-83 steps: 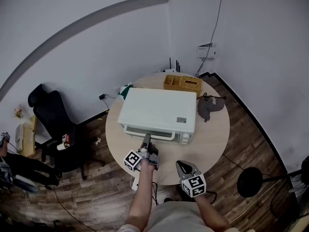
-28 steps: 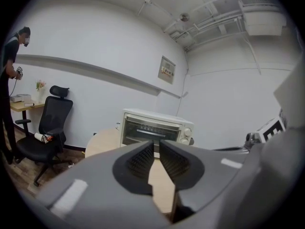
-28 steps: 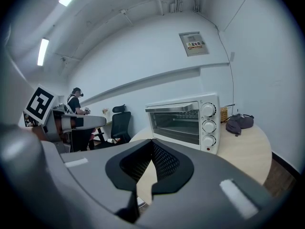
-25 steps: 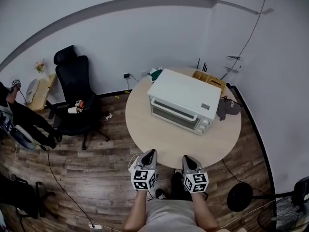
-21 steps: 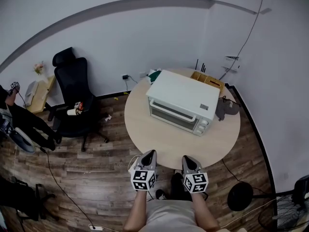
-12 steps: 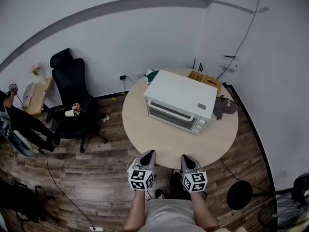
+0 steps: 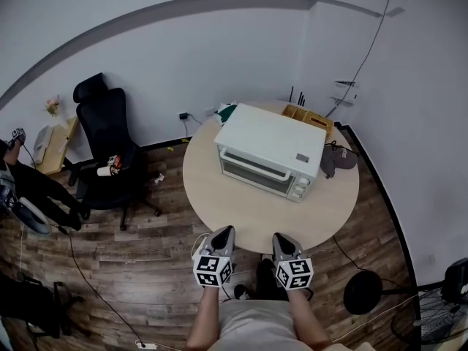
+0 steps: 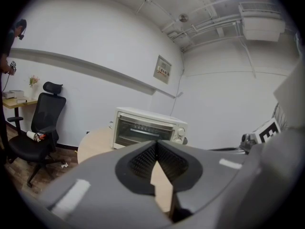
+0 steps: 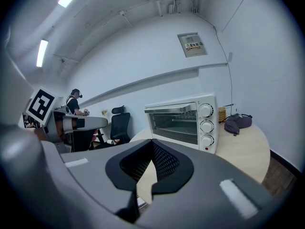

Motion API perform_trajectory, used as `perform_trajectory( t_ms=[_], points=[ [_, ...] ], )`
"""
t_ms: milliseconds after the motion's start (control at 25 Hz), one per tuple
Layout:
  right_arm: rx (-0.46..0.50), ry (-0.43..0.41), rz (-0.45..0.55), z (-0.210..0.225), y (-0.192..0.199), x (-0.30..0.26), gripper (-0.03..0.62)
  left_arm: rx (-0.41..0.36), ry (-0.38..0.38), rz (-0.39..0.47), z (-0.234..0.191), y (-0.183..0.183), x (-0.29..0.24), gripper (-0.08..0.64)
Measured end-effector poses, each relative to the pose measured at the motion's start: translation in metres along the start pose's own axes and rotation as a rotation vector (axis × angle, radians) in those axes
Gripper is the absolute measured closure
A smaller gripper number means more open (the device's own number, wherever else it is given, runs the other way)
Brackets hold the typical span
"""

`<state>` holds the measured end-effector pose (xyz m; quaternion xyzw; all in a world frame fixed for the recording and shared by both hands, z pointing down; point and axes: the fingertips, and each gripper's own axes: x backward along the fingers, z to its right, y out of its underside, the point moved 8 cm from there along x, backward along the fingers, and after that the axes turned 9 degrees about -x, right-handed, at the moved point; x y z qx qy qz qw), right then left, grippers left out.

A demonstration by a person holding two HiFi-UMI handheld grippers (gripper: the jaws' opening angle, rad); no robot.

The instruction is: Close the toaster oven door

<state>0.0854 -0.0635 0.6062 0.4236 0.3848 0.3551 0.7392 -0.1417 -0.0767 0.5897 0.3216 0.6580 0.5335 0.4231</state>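
Basket [image 7: 306, 115] half hidden behind toaster oven [image 7: 272, 141] (door [image 7: 257, 169] shut)

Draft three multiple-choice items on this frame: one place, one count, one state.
1. Where does the toaster oven stand?
A. on the round table
B. on a kitchen counter
C. on a fridge

2. How many knobs are on its front?
A. one
B. three
C. five

3. How is its door?
A. hanging wide open
B. taken off
C. shut

Key:
1 A, the head view shows it on the tabletop.
2 B, the right gripper view shows three in a column.
3 C, the glass front sits flush in both gripper views.
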Motion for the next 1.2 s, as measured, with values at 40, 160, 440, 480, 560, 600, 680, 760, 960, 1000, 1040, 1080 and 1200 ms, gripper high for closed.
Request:
perform_trajectory(
  t_ms=[40,160,440,480,560,600,680,760,960,1000,1040,1080,1200],
  points=[
    [0.001,-0.002,0.0,0.0004,-0.0001,-0.0001,0.594,0.001,0.0,0.001,0.0005,-0.0003,-0.0007,0.503],
    [0.011,-0.007,-0.007,-0.0001,-0.0002,-0.0001,0.594,0.003,0.0,0.0,0.0011,-0.0012,-0.0015,0.503],
    [0.026,0.0,-0.011,-0.0009,-0.0004,0.0017,0.594,-0.001,0.001,-0.008,0.001,-0.0013,-0.0011,0.503],
    [0.026,0.0,-0.01,-0.0012,-0.0002,0.0017,0.594,-0.003,0.0,-0.009,0.0008,-0.0014,-0.001,0.503],
    [0.026,-0.002,-0.011,-0.0017,-0.0001,0.0021,0.594,-0.005,-0.002,-0.012,0.0016,-0.0013,-0.0002,0.503],
    [0.027,-0.003,-0.011,-0.0017,-0.0001,0.0025,0.594,-0.004,-0.002,-0.011,0.0025,-0.0014,0.0,0.503],
    [0.03,-0.002,-0.01,-0.0019,-0.0005,0.003,0.594,-0.004,0.0,-0.008,0.0036,-0.0024,0.0003,0.503],
    [0.03,-0.001,-0.009,-0.0023,-0.0004,0.0025,0.594,-0.005,0.0,-0.008,0.0035,-0.003,0.0003,0.503],
    [0.03,0.008,-0.015,-0.0007,-0.0001,0.0013,0.594,-0.005,0.003,-0.014,0.003,-0.0018,-0.0012,0.503],
    [0.031,0.008,-0.015,-0.0004,0.0001,0.0012,0.594,-0.006,0.003,-0.016,0.0029,-0.0013,-0.0015,0.503],
    [0.032,0.008,-0.015,-0.0005,0.0003,0.0011,0.594,-0.008,0.004,-0.018,0.0027,-0.0011,-0.0015,0.503],
    [0.033,0.008,-0.014,-0.0009,0.0004,0.0009,0.594,-0.01,0.004,-0.019,0.0024,-0.0013,-0.0014,0.503],
    [0.035,0.007,-0.015,-0.0032,0.0002,0.0,0.594,-0.013,0.006,-0.019,0.0007,-0.0025,-0.0005,0.503]
  ],
)
